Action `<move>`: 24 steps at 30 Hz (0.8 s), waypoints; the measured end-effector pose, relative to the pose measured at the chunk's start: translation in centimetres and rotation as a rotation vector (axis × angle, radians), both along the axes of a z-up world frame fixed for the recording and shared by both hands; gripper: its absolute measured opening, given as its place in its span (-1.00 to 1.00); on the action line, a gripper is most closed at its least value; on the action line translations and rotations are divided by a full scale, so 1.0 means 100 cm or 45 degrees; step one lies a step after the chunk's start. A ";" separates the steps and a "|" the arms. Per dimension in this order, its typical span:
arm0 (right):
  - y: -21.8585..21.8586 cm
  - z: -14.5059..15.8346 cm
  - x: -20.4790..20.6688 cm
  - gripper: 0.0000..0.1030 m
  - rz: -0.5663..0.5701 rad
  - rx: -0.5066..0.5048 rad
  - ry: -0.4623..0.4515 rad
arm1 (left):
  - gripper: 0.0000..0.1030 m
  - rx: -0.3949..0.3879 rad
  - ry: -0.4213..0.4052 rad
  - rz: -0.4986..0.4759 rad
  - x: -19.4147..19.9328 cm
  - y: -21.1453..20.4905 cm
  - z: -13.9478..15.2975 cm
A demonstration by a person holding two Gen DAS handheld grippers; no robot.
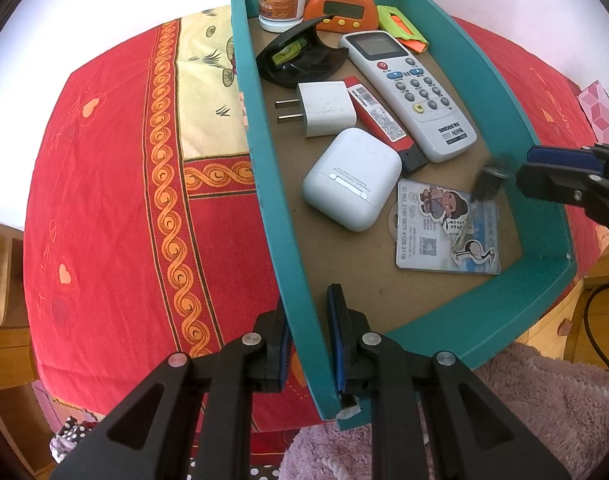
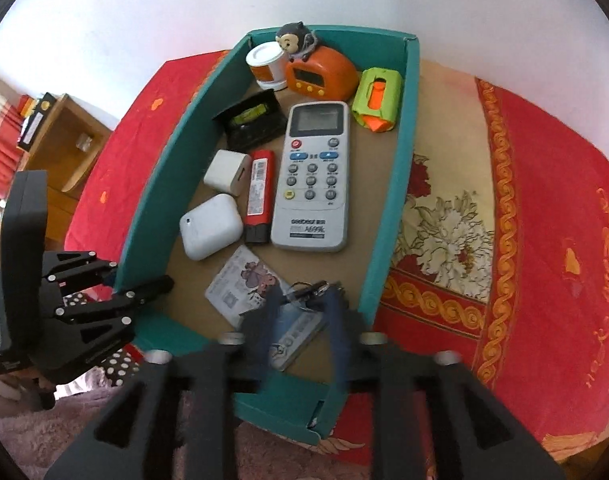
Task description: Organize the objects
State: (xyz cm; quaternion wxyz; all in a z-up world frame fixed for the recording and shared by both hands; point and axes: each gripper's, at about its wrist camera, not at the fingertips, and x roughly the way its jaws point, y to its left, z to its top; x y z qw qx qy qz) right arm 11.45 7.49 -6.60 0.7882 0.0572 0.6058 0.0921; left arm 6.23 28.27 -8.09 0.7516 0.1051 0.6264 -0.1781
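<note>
A teal box [image 1: 260,184] [image 2: 388,216] on a red cloth holds a remote [image 1: 408,92] [image 2: 314,176], a white earbud case [image 1: 352,178] [image 2: 210,226], a white plug [image 1: 324,108], a red tool [image 1: 380,120], a card [image 1: 448,228] [image 2: 248,288], an orange clock [image 1: 340,8] and a white jar [image 1: 282,4]. My left gripper [image 1: 308,340] is shut on the box's left wall near its front corner. My right gripper [image 2: 304,316] is open over the card. A blurred key [image 1: 486,190] [image 2: 308,290] is just beyond its fingertips, above the card.
A black level case [image 1: 300,54] and a green and orange cutter [image 1: 402,26] lie at the box's far end. The red patterned cloth [image 1: 116,200] covers the table. A wooden cabinet [image 2: 64,144] stands at the left. Pink fleece [image 1: 544,400] lies below the table's front edge.
</note>
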 end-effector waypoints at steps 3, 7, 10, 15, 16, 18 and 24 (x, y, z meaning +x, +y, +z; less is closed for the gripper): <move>0.003 0.002 -0.004 -0.16 0.013 0.002 -0.013 | -0.71 -0.002 -0.002 0.003 -0.002 0.003 -0.001; 0.004 0.004 -0.007 -0.09 0.006 0.009 -0.022 | -0.71 -0.001 -0.004 0.005 -0.003 0.004 0.000; 0.003 0.004 -0.008 -0.09 -0.012 0.022 -0.023 | -0.71 -0.001 -0.003 0.006 -0.003 0.004 -0.001; 0.000 0.008 -0.014 -0.09 -0.042 0.031 -0.041 | -0.71 -0.005 -0.001 0.016 -0.003 0.005 -0.001; 0.000 0.008 -0.013 -0.09 -0.046 0.033 -0.043 | -0.71 -0.007 0.000 0.018 -0.003 0.006 -0.001; -0.001 0.009 -0.015 -0.09 -0.056 0.040 -0.050 | -0.71 -0.010 0.000 0.019 -0.003 0.008 0.000; 0.001 0.011 -0.018 -0.08 -0.039 0.011 -0.063 | -0.69 0.004 0.022 0.015 0.001 0.008 0.002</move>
